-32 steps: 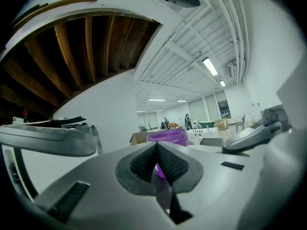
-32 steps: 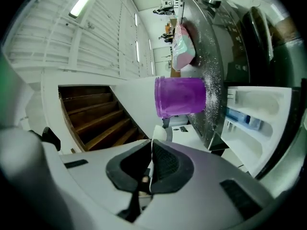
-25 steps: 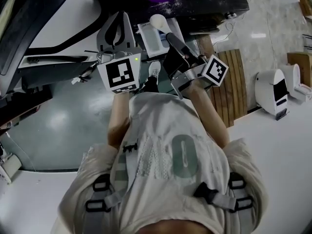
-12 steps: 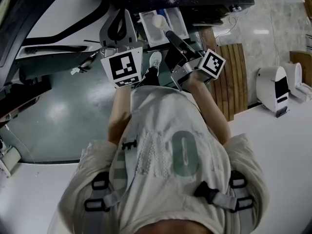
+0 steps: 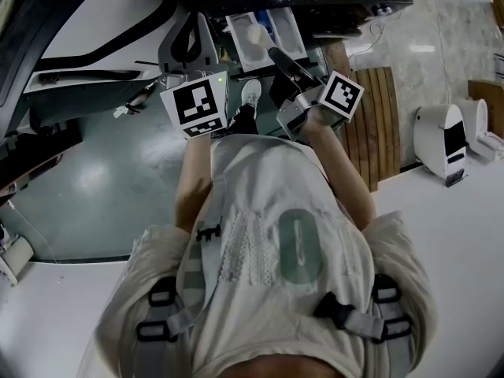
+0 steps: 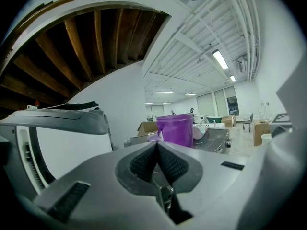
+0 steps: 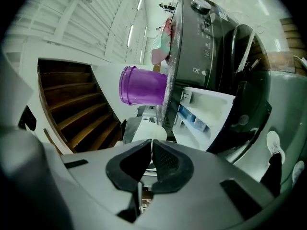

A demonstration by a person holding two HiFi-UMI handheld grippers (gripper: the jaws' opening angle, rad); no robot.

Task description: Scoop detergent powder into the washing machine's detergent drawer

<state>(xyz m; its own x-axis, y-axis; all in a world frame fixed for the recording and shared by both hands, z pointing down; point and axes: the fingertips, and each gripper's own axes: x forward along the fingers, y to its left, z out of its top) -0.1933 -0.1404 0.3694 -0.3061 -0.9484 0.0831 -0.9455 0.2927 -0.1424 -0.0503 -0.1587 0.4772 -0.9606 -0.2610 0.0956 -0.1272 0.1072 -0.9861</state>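
Gripping the scoop [image 5: 257, 35] by its dark handle in the closed jaws of the right gripper [image 7: 151, 146], bringing its white bowl from the far edge to over the middle of the open drawer [image 5: 285, 30]. Keeping the left gripper [image 6: 157, 147] jaws pressed together on nothing. Likely nearing the tip-out.

- Open office-like hall: white ribbed ceiling [image 6: 192, 47], strip lights [image 6: 219, 59].
- Wooden staircase [image 7: 72, 104] overhead, cardboard boxes [image 6: 145, 127] behind.
- Washing machine [image 7: 201, 37] on a glossy floor [image 5: 94, 179].
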